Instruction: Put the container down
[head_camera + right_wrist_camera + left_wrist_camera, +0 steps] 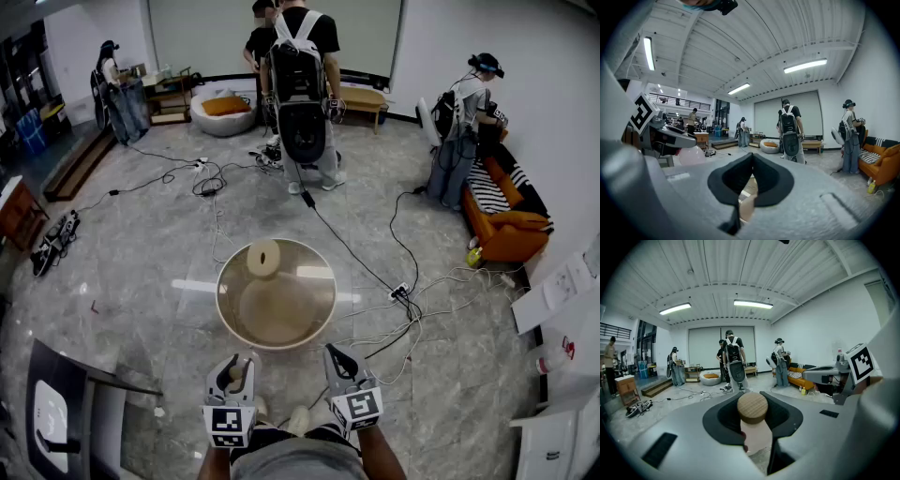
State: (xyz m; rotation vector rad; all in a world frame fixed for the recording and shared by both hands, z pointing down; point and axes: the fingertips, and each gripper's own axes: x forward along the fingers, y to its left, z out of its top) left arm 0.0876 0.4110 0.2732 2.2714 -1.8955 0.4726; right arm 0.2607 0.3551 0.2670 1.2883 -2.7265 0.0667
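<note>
- Grey marbled floor (pixel 141 281) fills the wide room, crossed by loose black cables (pixel 375 272).
- Several people with backpacks (pixel 302 84) stand at the far side, near a white beanbag (pixel 223 114). An orange sofa (pixel 511 230) sits along the right wall.
- A round beige table (pixel 277 314) with a raised rim stands just ahead of both grippers. A pale wooden ring (pixel 263 258) lies at its far edge.
- The left gripper (pixel 234 367) is clamped on the container (pixel 758 439), a pale pinkish body pinched between its two jaws. It is held in the air off the near left edge of the round table, not touching it.
- The right gripper (pixel 751 157) has its jaws brought together at the tips with nothing between them. It hangs beside the left one, off the table's near right edge.
- A round wooden lid (pixel 752 407) caps the container and stands clear of the jaws, facing the left gripper's camera.
</note>
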